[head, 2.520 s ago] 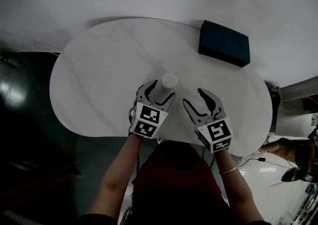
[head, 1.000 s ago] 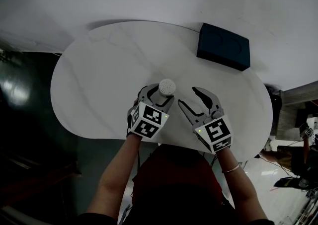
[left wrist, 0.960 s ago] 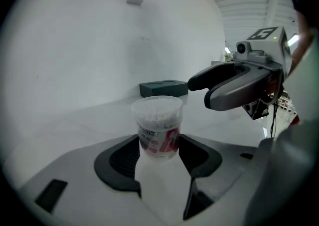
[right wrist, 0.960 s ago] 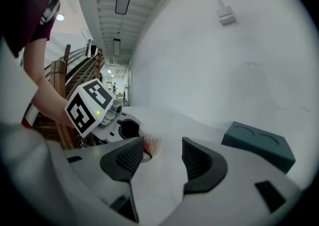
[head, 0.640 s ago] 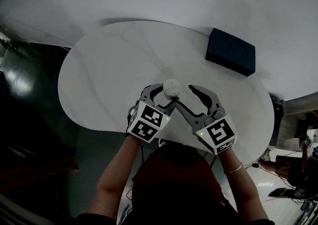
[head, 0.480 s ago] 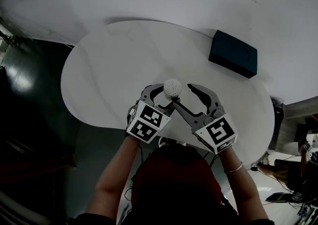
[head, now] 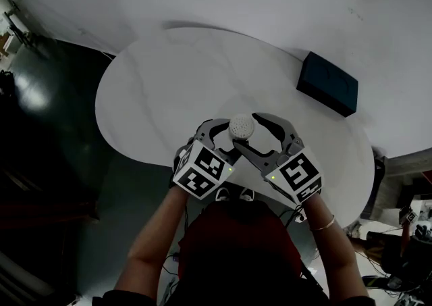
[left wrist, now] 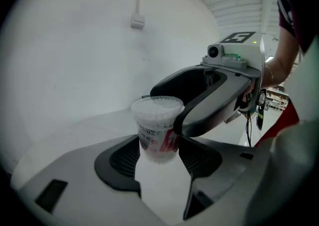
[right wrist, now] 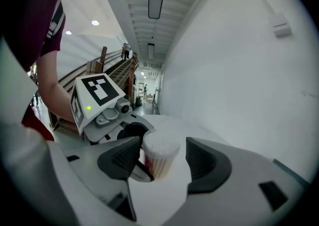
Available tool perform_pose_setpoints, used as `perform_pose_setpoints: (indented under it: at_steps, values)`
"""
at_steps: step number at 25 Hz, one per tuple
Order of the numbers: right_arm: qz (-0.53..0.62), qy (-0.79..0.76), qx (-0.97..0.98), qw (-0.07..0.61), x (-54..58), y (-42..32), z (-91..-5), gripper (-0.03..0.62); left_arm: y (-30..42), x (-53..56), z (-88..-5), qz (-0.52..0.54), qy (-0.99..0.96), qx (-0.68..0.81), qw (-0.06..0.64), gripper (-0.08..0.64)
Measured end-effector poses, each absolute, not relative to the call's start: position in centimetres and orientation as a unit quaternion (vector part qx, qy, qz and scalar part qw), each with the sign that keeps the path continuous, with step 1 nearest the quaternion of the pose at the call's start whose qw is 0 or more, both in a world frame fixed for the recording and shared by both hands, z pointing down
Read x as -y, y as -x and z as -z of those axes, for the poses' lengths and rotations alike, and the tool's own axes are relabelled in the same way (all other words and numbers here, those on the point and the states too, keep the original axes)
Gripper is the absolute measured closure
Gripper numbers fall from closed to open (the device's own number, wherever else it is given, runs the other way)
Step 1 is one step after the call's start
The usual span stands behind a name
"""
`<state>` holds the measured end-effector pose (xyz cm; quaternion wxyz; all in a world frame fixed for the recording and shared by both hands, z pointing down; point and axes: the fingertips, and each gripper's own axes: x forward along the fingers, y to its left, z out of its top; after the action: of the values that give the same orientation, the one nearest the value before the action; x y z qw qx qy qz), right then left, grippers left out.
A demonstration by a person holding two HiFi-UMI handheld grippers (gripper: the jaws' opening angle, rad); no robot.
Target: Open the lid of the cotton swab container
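The cotton swab container (left wrist: 157,130) is a small clear tub with a red-and-white label and a white lid (head: 241,126) seated on top. My left gripper (left wrist: 158,156) is shut on the tub's body and holds it upright above the table, as the head view shows (head: 226,134). My right gripper (right wrist: 162,157) comes in from the right with the lid end (right wrist: 160,146) between its jaws. Those jaws have just been opening; a clear gap shows at the right pad (right wrist: 202,157). In the head view the right gripper (head: 248,132) straddles the lid.
The white oval table (head: 155,88) lies below, its near edge under my hands. A dark blue box (head: 327,84) sits at the table's far right edge against the white wall. Dark floor is to the left. My forearms meet in front of my torso.
Both grippers have risen with the container. The right gripper has swung left from beside the tub until its jaws straddle the lid. The left grip is unchanged.
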<state>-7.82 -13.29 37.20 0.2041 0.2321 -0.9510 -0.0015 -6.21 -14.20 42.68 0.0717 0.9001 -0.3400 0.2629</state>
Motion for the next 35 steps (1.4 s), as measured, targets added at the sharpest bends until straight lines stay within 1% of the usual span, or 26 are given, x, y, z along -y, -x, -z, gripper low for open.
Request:
perform_pose_setpoints:
  at_steps: [5,8,23,27,35]
  values:
    - [0.014,-0.211,0.954,0.213,12.4,9.0,-36.9,0.318,6.5,13.0,-42.2,-0.268,-0.903,0.331,0.049,0.296]
    - [0.014,-0.198,0.956,0.215,12.0,9.3,-36.9,0.319,6.7,12.6,-42.2,-0.266,-0.905,0.329,0.047,0.296]
    - [-0.024,-0.171,0.963,0.205,11.6,9.3,-36.7,0.325,7.2,12.0,-42.0,-0.26,-0.907,0.332,0.021,0.301]
    - [-0.057,-0.167,0.967,0.185,11.7,8.9,-36.6,0.328,7.1,12.2,-42.2,-0.264,-0.905,0.334,0.008,0.305]
    - [-0.118,-0.156,0.969,0.153,12.0,8.9,-36.3,0.328,7.1,12.2,-42.6,-0.263,-0.906,0.332,0.008,0.305]
